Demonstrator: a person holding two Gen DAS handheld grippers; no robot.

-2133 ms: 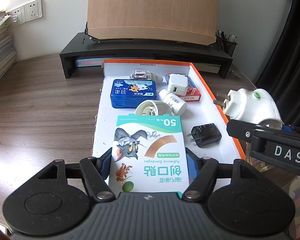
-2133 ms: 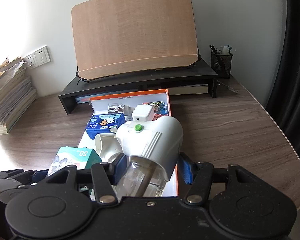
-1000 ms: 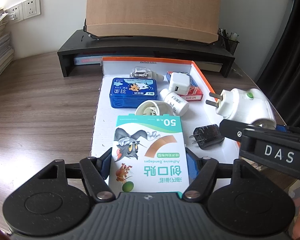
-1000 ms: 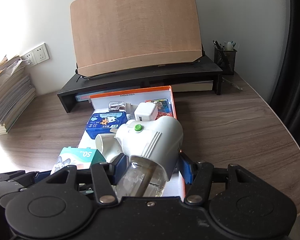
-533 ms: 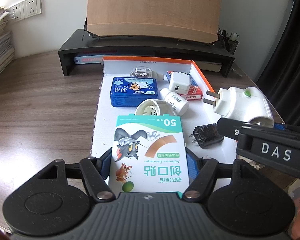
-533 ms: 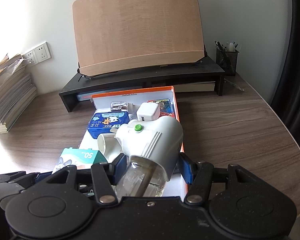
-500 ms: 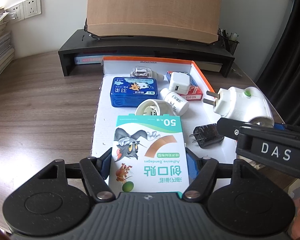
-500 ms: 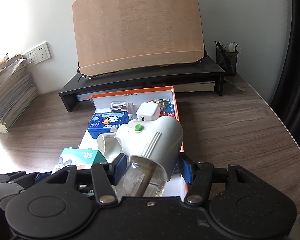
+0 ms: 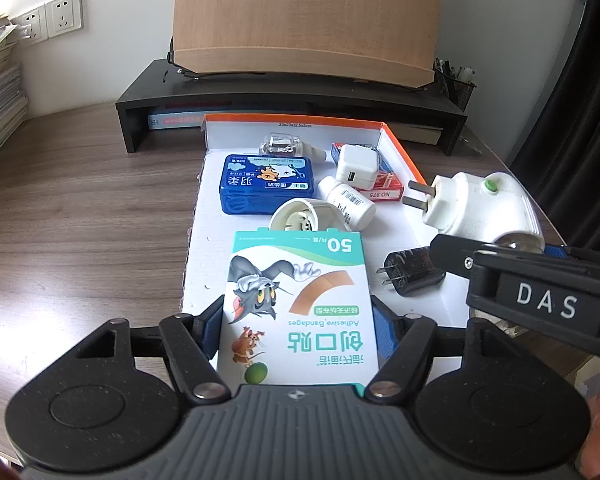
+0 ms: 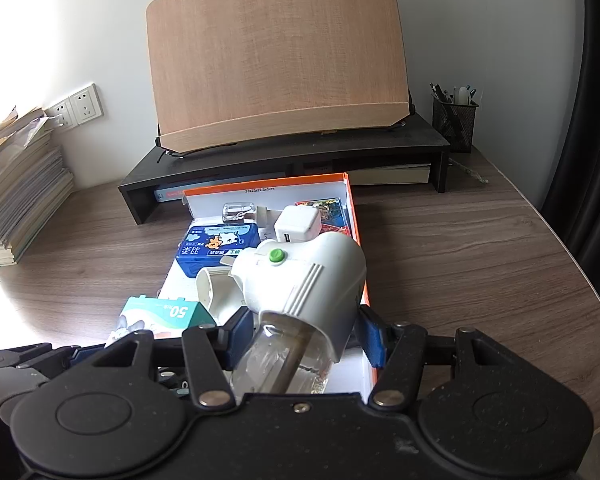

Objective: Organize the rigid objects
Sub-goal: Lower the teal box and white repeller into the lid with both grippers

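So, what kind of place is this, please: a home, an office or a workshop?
Probably a home office or study desk. A black monitor riser stands on the wooden desk, with a mesh pen holder beside it, a stack of books at the wall and wall sockets.

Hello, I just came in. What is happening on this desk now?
A person is sorting small things into a shallow box with two hand-held grippers. The left gripper holds a bandage box over the near end. The right gripper holds a white plug-in device above the right side. A blue tin, chargers and a small bottle already lie inside.
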